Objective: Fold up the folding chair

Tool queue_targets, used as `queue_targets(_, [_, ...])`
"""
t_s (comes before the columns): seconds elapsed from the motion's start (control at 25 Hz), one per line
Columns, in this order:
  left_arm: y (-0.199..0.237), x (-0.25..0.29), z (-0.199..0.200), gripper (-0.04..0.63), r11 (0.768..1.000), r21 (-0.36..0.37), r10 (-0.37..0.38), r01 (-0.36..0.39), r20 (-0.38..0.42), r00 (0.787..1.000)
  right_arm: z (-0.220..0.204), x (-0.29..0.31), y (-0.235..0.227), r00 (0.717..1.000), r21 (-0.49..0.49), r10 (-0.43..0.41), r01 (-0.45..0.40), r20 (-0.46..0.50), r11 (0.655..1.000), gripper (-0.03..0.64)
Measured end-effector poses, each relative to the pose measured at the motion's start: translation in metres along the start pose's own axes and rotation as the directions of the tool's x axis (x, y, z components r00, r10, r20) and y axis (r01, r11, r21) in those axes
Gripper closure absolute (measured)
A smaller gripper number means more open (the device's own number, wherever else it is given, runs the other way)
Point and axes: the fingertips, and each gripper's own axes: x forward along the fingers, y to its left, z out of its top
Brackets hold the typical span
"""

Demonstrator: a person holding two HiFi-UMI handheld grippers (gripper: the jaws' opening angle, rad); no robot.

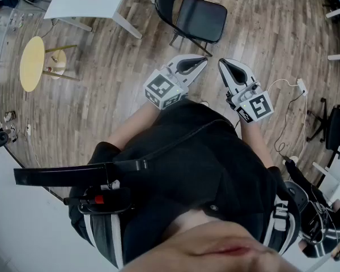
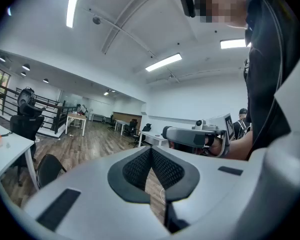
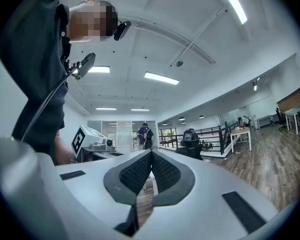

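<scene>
The black folding chair [image 1: 199, 17] stands unfolded on the wood floor, just beyond both grippers. My left gripper [image 1: 203, 61] and right gripper [image 1: 221, 63] are held level side by side in front of my body, tips close together and a short way from the chair's seat. Both are shut with nothing between the jaws. In the left gripper view the pads [image 2: 140, 166] meet, the chair's back [image 2: 49, 169] shows low on the left and the right gripper [image 2: 195, 136] to the right. In the right gripper view the pads [image 3: 165, 171] also meet, and the chair is hidden.
A white table [image 1: 90, 1] stands to the chair's left, with a round yellow stool [image 1: 33, 61] nearer me. A white cable with a power strip [image 1: 299, 86] lies on the floor at right, beside a black office chair [image 1: 334, 126].
</scene>
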Motion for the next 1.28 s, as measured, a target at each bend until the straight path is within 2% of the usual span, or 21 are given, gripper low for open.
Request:
queue_targets(0.56, [0.001, 0.007, 0.005, 0.591, 0.999, 0.018, -0.038, 0.038, -0.016, 0.999, -0.001, 0.0, -0.008, 0.999, 0.019, -0.044, 0.044, 0.008, 0.999, 0.607])
queue_targets(0.92, [0.022, 0.005, 0.0, 0.591, 0.999, -0.012, -0.031, 0.031, -0.047, 0.998, -0.015, 0.016, -0.02, 0.996, 0.021, -0.067, 0.068, -0.052, 0.997, 0.606])
queue_targets(1.16, [0.048, -0.005, 0.0, 0.591, 0.998, -0.037, -0.043, 0.041, -0.045, 0.998, -0.019, 0.038, -0.029, 0.996, 0.031, -0.086, 0.087, -0.038, 0.996, 0.607])
queue_targets(1.28, [0.065, -0.007, 0.001, 0.591, 0.999, -0.012, -0.044, 0.043, -0.06, 0.997, -0.022, 0.051, -0.034, 0.996, 0.054, -0.08, 0.081, -0.028, 0.995, 0.607])
